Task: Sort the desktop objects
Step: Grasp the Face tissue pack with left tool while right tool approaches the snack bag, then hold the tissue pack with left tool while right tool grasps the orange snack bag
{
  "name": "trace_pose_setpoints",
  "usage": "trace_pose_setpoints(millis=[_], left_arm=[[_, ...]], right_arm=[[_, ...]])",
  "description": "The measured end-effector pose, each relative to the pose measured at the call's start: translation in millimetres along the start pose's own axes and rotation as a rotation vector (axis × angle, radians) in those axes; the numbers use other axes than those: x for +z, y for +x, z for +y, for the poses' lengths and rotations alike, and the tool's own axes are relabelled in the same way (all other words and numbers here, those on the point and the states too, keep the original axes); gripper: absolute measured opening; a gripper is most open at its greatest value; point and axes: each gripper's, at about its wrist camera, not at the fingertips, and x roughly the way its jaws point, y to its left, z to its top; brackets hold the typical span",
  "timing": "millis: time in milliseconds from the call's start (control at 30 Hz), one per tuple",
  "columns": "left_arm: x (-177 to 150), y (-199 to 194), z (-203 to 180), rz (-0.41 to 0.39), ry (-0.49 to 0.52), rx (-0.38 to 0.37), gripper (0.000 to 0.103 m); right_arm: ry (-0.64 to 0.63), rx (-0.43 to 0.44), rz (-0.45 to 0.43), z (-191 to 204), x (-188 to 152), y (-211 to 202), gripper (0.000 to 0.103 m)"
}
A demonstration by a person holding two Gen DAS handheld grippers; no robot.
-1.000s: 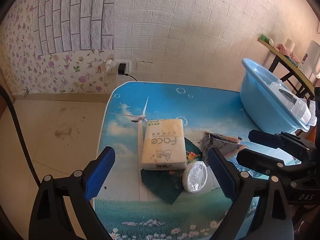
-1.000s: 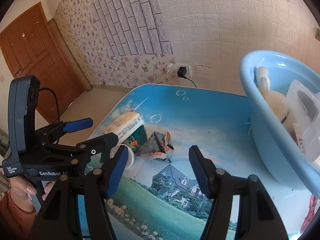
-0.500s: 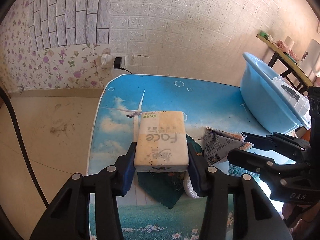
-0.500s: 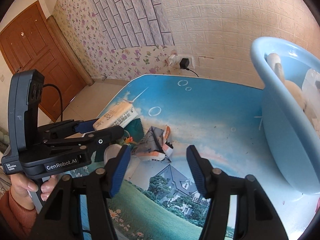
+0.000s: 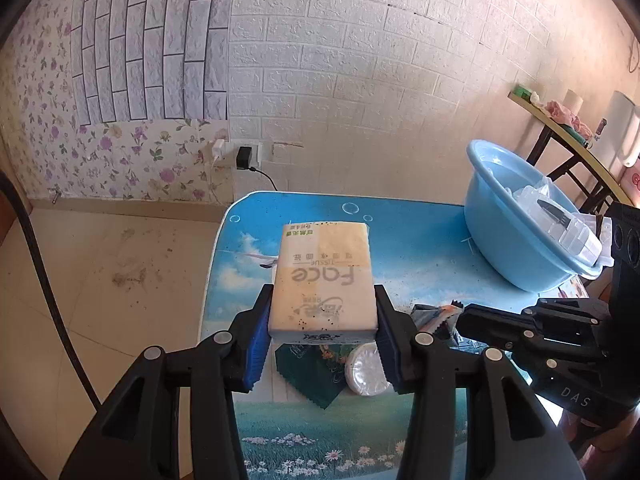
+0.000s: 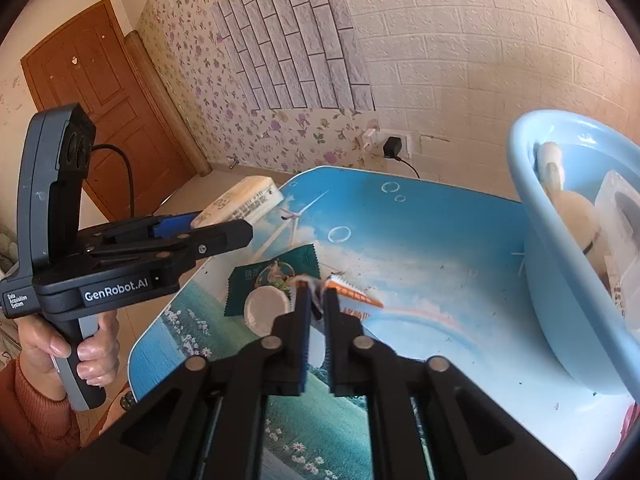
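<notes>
Gripping both targets at once: left gripper (image 5: 322, 322) is clamping the tissue pack (image 5: 323, 276) by its near end, pack lifted clear of the table (image 5: 404, 248); right gripper (image 6: 314, 308) is pinching shut on the crumpled snack wrapper (image 6: 352, 294), which is still lying on the tabletop just beside the white round lid (image 6: 266, 308) and the dark green sachet (image 6: 272, 276). Step in hand, as I'm reading it: pickup finishing, transfer starting. Next move is probably calling for carrying both toward the blue basin (image 6: 560, 280) at the right edge, already holding a clear plastic box (image 5: 568, 228), clearing its rim before releasing. Lid and sachet are waiting.
</notes>
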Motion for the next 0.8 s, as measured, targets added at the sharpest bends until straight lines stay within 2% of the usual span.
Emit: trace_pose_setpoints(millis=[100,167,200,233,267,300,667,700,733,800], left_arm=[[0,-5,-3,-0.005,0.005,0.004,0.046],[-1,-6,-4,-0.006,0.007,0.010,0.046],[-3,-7,-3,-0.005,0.005,0.014,0.046],[-4,-8,-3,-0.005,0.002,0.017,0.046],[-5,-8,-2,-0.003,-0.002,0.020,0.046],[-6,-9,0,-0.003,-0.006,0.023,0.046],[-5,-24,2,-0.029,-0.015,0.030,0.046],[-4,-25,0,-0.032,-0.010,0.029,0.046],[-3,-26,-1,-0.035,-0.008,0.028,0.046],[-2,-27,-4,-0.041,-0.005,0.020,0.046]], right_arm=[[-0.004,0.005,0.014,-1,0,-3,0.002],[0.002,-0.019,0.000,-3,-2,-5,0.011],[0.006,-0.028,-0.001,-4,-3,-5,0.020],[0.012,-0.030,0.002,-4,-4,-4,0.040],[0.017,-0.021,0.006,-5,-5,-3,0.055],[0.019,-0.004,0.008,-4,-5,-1,0.056],[0.014,-0.034,0.123,-6,-9,41,0.056],[0.005,-0.035,0.106,-7,-10,39,0.054],[-0.002,-0.040,0.107,-8,-10,40,0.044],[0.004,-0.023,0.094,-10,-10,36,0.034]])
